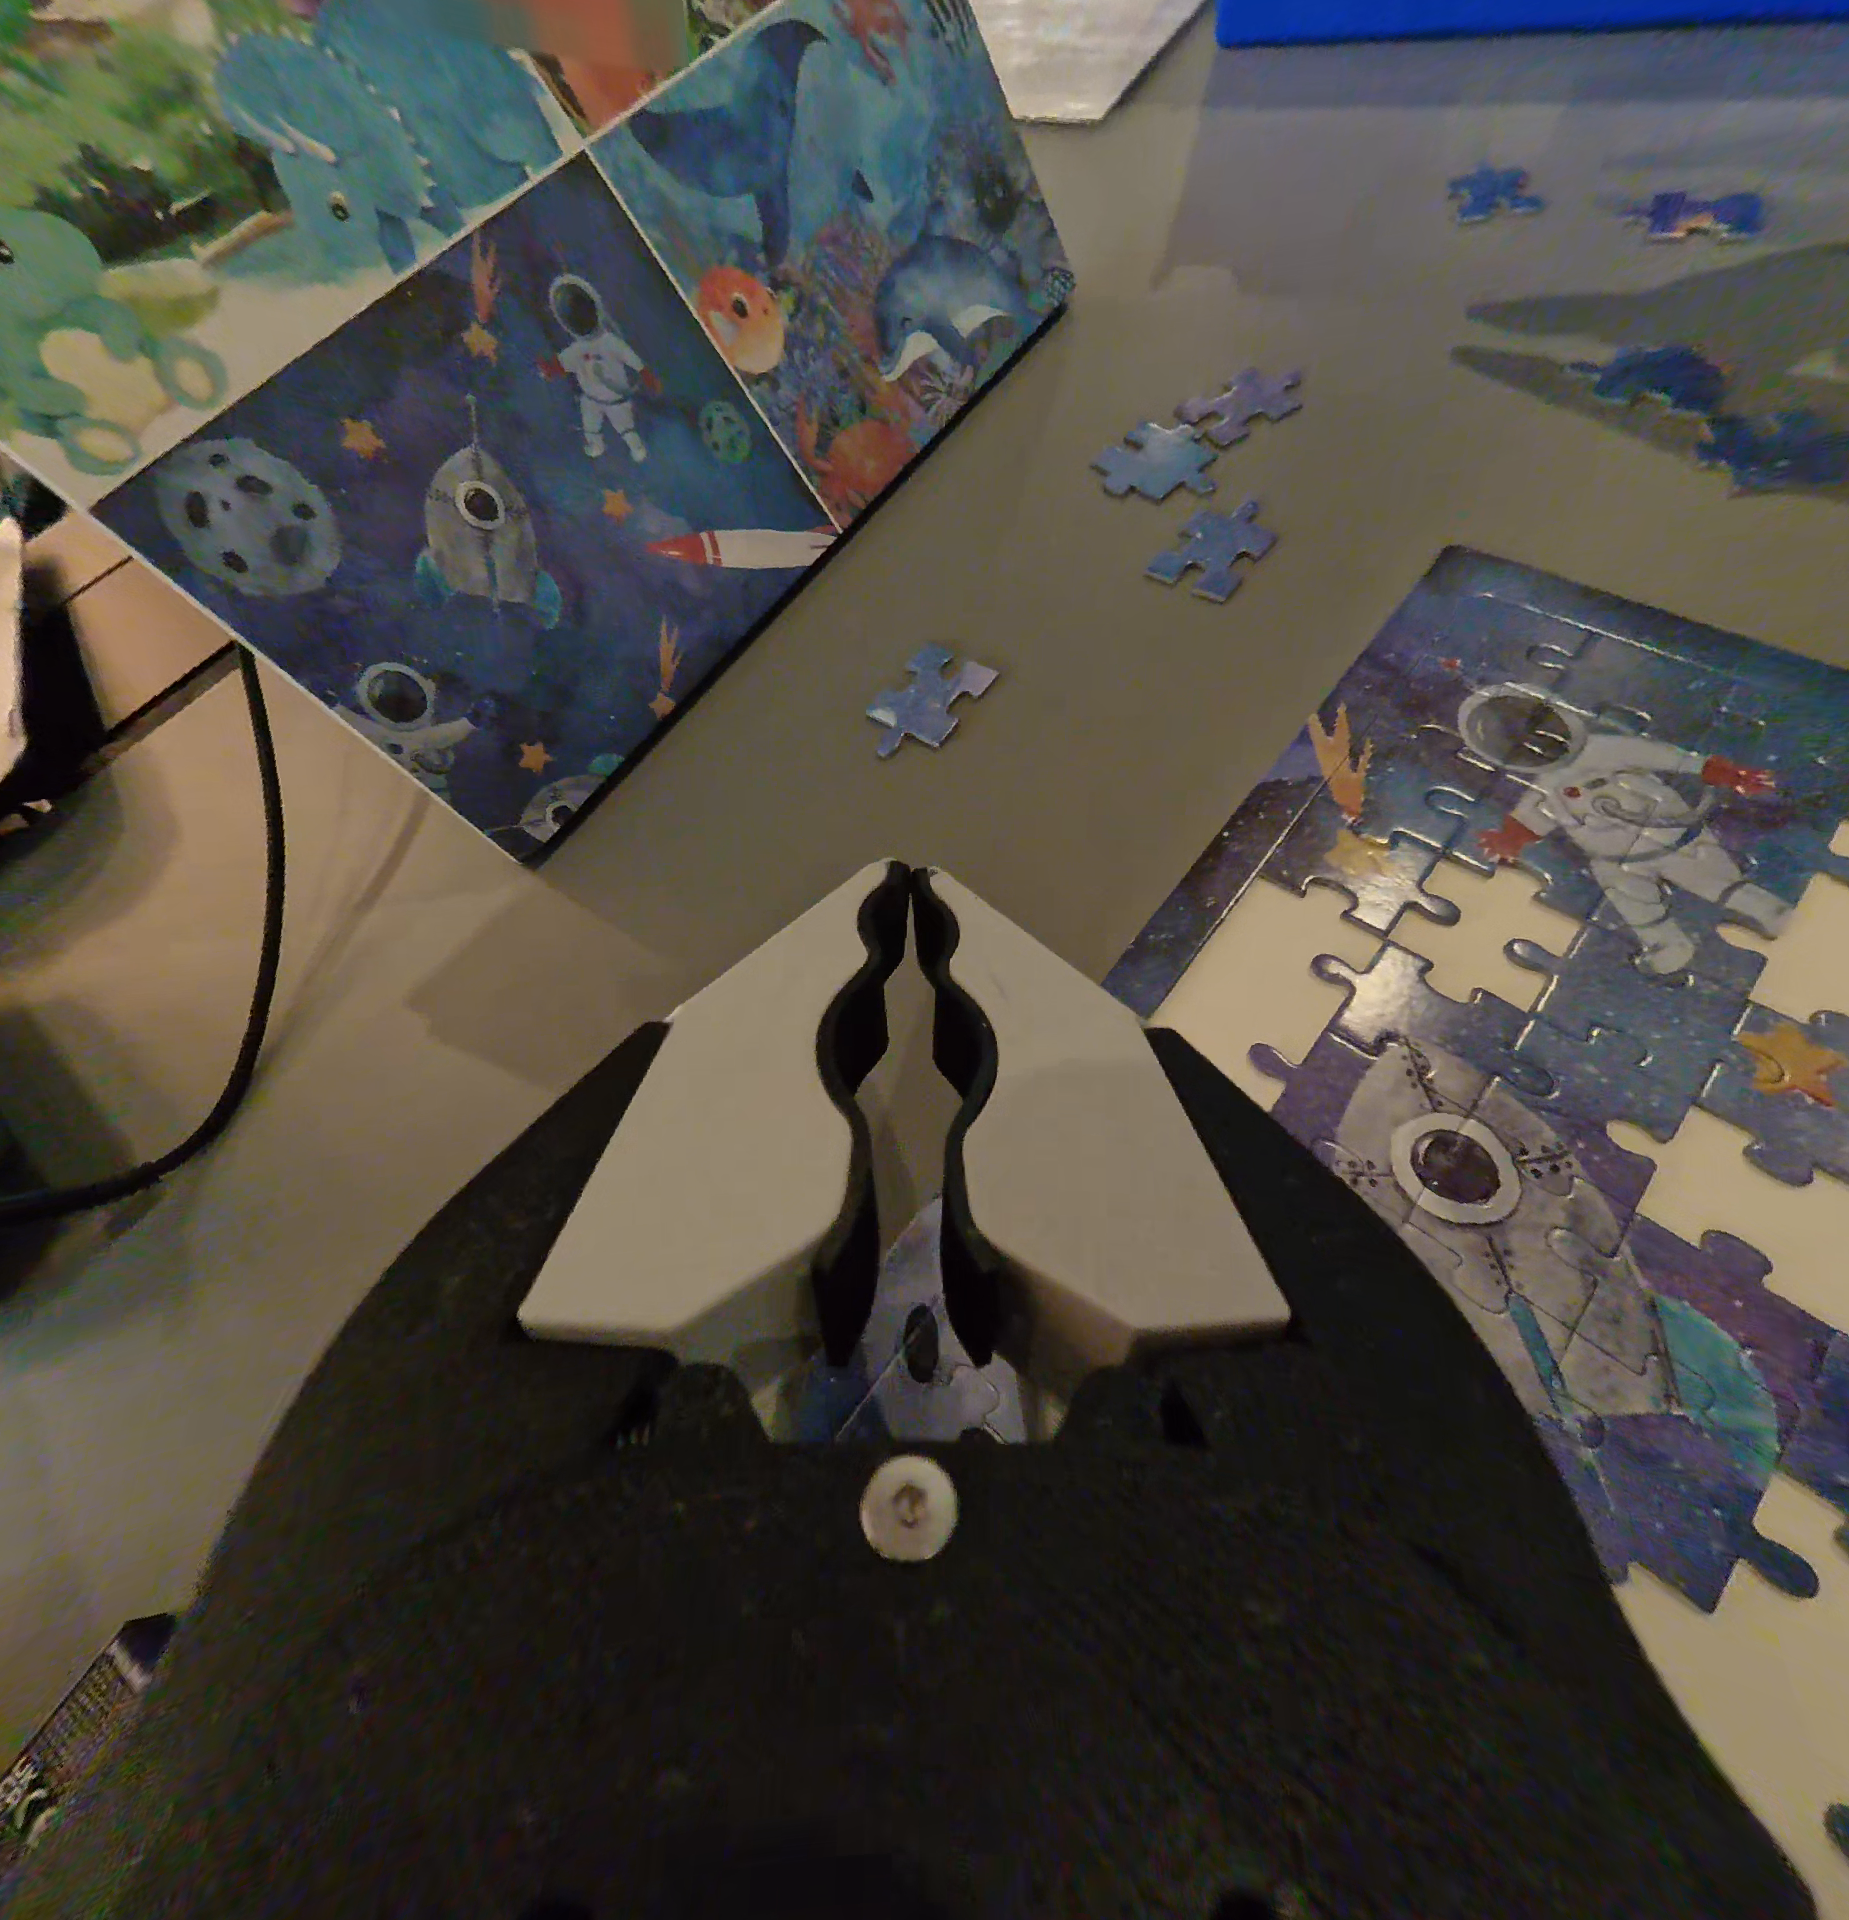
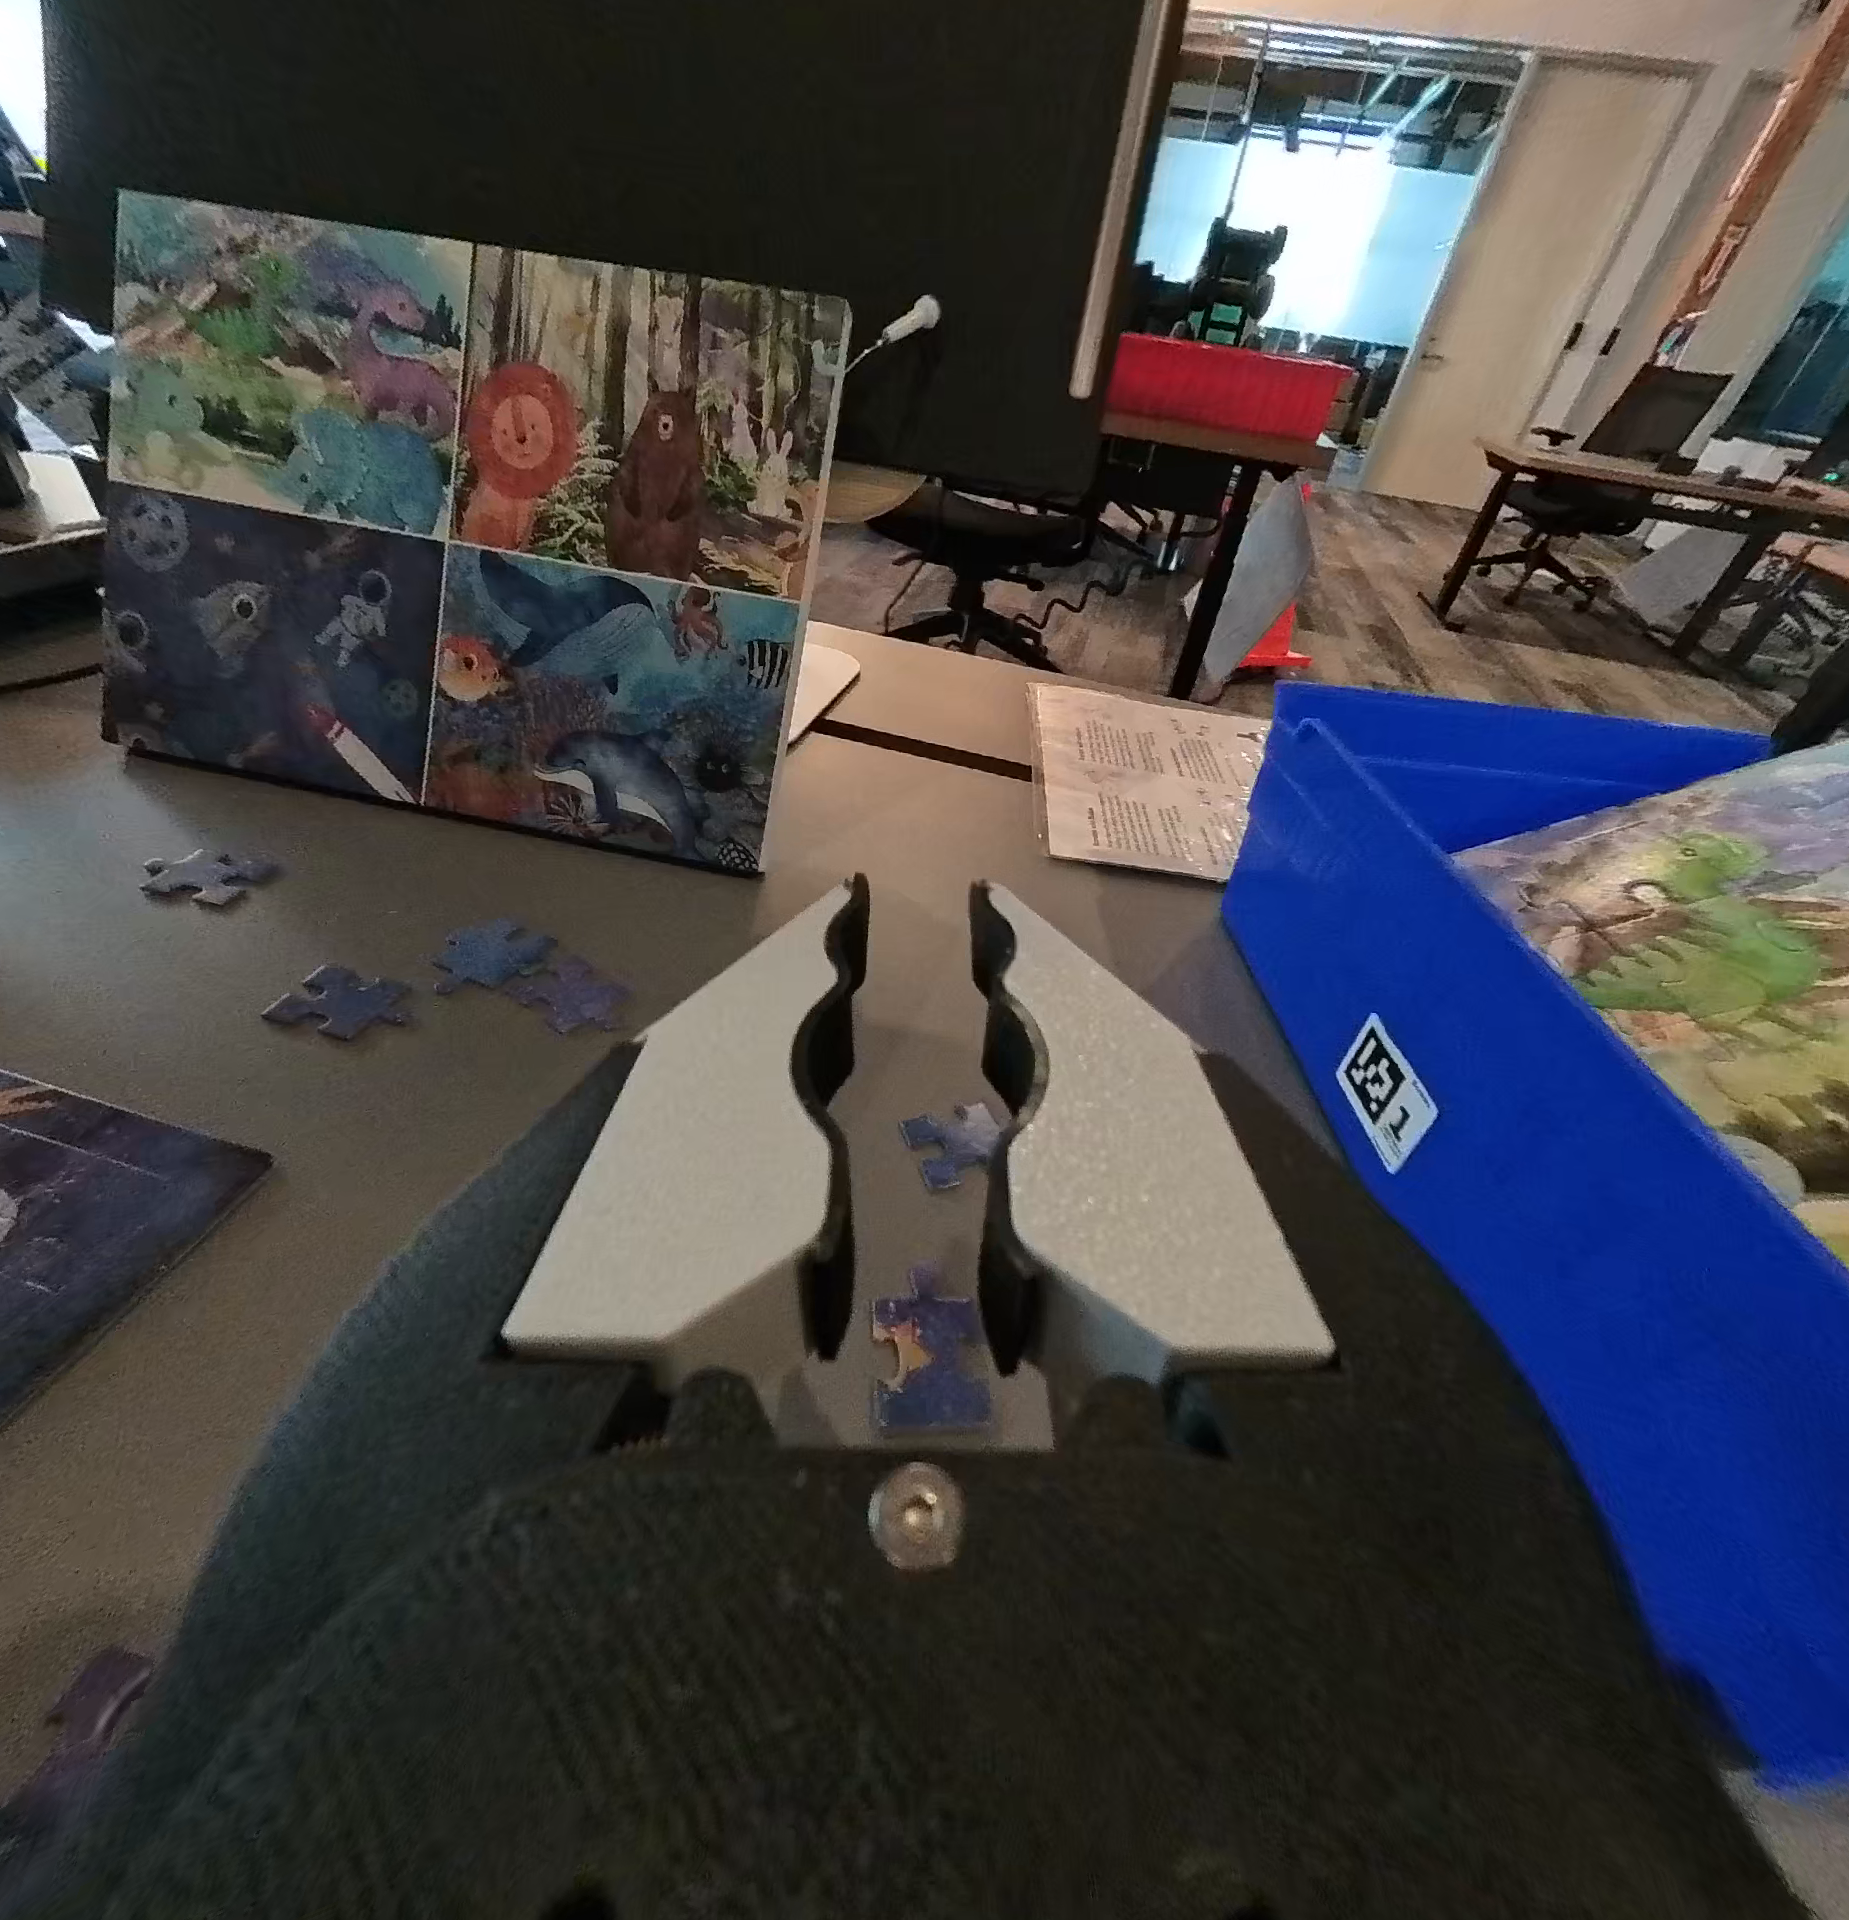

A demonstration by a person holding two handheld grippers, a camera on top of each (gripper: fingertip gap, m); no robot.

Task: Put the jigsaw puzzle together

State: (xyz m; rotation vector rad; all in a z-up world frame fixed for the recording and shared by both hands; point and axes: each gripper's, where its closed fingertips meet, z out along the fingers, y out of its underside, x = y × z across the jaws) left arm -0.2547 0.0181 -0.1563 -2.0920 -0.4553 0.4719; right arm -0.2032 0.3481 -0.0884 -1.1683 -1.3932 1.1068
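Observation:
The partly built space puzzle point(image 1: 1585, 1039) lies on the grey table at the right of the left wrist view, with an astronaut, a rocket and white gaps in its tray. My left gripper point(image 1: 912, 875) is shut with its tips touching, and nothing shows between them. It hovers over the puzzle's left edge, and a part of the puzzle point(image 1: 925, 1340) shows under its base. My right gripper point(image 2: 918, 888) is open and empty above two loose pieces point(image 2: 951, 1143) point(image 2: 930, 1351) on the table. A corner of the puzzle point(image 2: 68, 1195) shows at the left of the right wrist view.
Loose blue pieces point(image 1: 930, 696) point(image 1: 1211, 551) point(image 2: 338, 1003) lie scattered on the table. A picture board with four scenes point(image 1: 463, 499) point(image 2: 452, 540) stands at the back. A blue bin point(image 2: 1522, 1195) holding a dinosaur puzzle sits at the right. A black cable point(image 1: 265, 831) runs at the left. One gripper's finger ends stand about 35 cm off the other's.

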